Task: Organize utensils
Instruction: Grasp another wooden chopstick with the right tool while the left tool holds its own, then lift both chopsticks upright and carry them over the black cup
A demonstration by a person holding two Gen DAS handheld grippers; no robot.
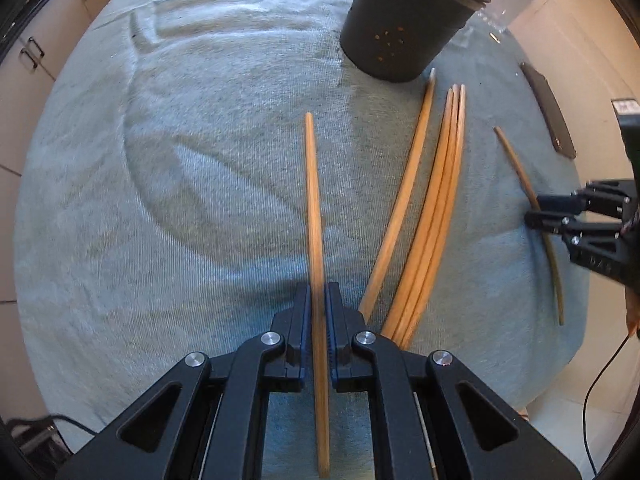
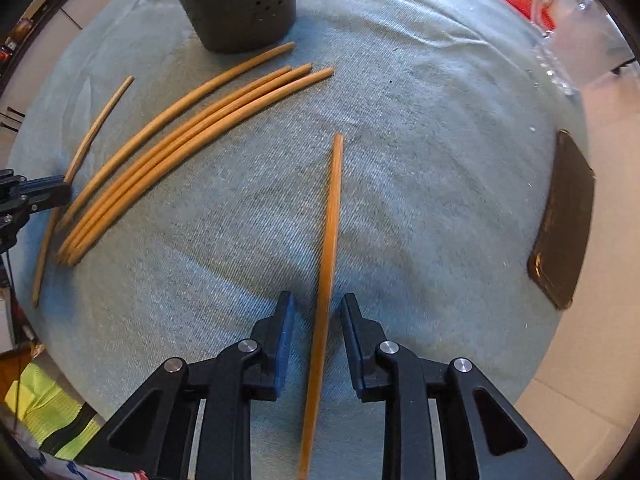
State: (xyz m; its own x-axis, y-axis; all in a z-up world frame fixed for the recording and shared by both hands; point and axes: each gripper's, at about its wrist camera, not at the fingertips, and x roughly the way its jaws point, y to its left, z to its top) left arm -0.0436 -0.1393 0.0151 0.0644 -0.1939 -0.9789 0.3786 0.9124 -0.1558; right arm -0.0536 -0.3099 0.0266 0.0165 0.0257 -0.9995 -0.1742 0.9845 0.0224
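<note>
6 chopsticks (image 2: 188,132) out, 1 black holder (image 2: 236,4).

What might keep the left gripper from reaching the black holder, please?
Probably nothing, so yes: the left gripper, shut on a chopstick, faces bare cloth up to the black holder; the loose chopsticks lie off to one side.

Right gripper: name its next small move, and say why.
Probably close the right gripper on the chopstick. The stick runs between the blue pads with a gap on each side, so nothing grips it yet. Once held, it could go to the black holder ahead.
</note>
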